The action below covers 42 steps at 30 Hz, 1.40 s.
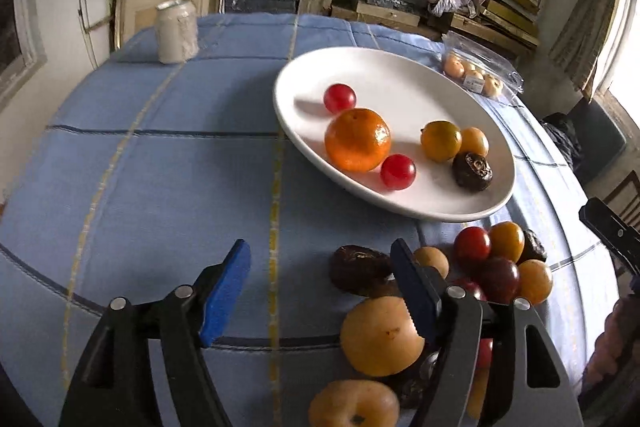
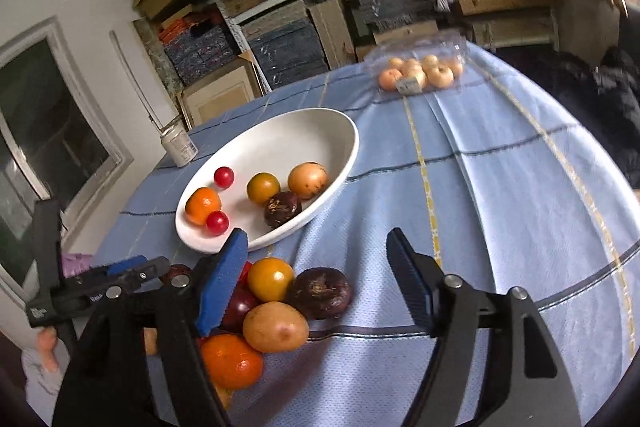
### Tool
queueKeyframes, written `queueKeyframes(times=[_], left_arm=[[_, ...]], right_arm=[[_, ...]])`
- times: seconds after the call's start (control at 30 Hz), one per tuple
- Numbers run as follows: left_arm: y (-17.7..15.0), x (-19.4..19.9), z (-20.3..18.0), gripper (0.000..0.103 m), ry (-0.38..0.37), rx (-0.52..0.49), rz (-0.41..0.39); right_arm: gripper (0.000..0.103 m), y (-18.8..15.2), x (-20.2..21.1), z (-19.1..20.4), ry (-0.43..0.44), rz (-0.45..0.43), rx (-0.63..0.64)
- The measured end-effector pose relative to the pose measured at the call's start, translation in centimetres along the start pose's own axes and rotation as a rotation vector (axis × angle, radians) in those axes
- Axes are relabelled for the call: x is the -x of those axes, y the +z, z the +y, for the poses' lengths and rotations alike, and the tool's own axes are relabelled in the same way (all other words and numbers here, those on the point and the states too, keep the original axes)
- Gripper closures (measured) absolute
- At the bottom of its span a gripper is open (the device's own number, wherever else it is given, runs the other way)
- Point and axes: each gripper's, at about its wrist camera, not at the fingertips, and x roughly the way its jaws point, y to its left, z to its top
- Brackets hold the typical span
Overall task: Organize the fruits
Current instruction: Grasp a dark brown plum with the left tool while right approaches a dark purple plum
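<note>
Both grippers were tipped downward over the blue checked tablecloth (image 1: 160, 187), the left gripper (image 1: 320, 287) pitched more steeply than the right gripper (image 2: 316, 275). Each had its jaws standing well apart with nothing between the pads, only bare cloth showing in the gap. Beyond both sets of jaws lay the white oval plate (image 1: 400, 75), holding an orange mandarin (image 1: 357, 139), two red cherry tomatoes (image 1: 339, 98), a yellow-green fruit (image 1: 440, 141), a paler yellow one beside it and a dark wrinkled fruit (image 1: 472, 171). The loose pile of fruit (image 2: 276, 307) sat on the cloth short of the plate: it lay just outside the left gripper's right-hand finger, a large yellow fruit (image 1: 380, 335) touching or nearly touching that blue pad, and just outside the right gripper's left-hand finger, a dark purple fruit (image 2: 320, 293) reaching farthest into the space ahead of its jaws. Far past the jaws stood a pale can (image 1: 176, 31) and a clear plastic pack of small fruit (image 2: 420, 73).
</note>
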Motion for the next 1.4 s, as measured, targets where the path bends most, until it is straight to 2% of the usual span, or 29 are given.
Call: queueKeyframes(times=[0.23,0.37,0.47,0.93,1.07,1.17,1.23,1.4], left_arm=[[0.1,-0.9,-0.2,0.029,-0.043,0.006,0.063],[0.0,-1.5,-0.3,0.029,-0.027,-0.007,0.083],[-0.1,-2.2,-0.2,0.029,-0.045,0.0,0.105],[0.0,-2.4,-0.1,0.029,-0.04,-0.001,0.099],[0.1,-2.5,-0.6,0.026,-0.05,-0.01,0.091],[0.1,-2.3,-0.8,0.031,-0.084,-0.007,0.089],[0.1,-2.3,-0.9,0.052,-0.106,-0.006,0.101],[-0.1,-2.1,-1.1,0.058,-0.101,-0.017,0.097]], right_arm=[[0.029,0.3,0.1,-0.1,0.006,0.008,-0.02],[0.028,0.3,0.0,0.1,0.004,0.01,-0.011],[0.028,0.2,-0.1,0.1,-0.001,0.012,-0.021],[0.027,0.1,-1.1,-1.2,-0.018,0.05,-0.067],[0.027,0.2,-1.5,-1.1,-0.023,0.06,-0.06],[0.027,0.2,-1.6,-1.2,-0.025,0.061,-0.062],[0.027,0.2,-1.7,-1.3,-0.026,0.061,-0.066],[0.026,0.1,-1.8,-1.4,-0.027,0.067,-0.066]])
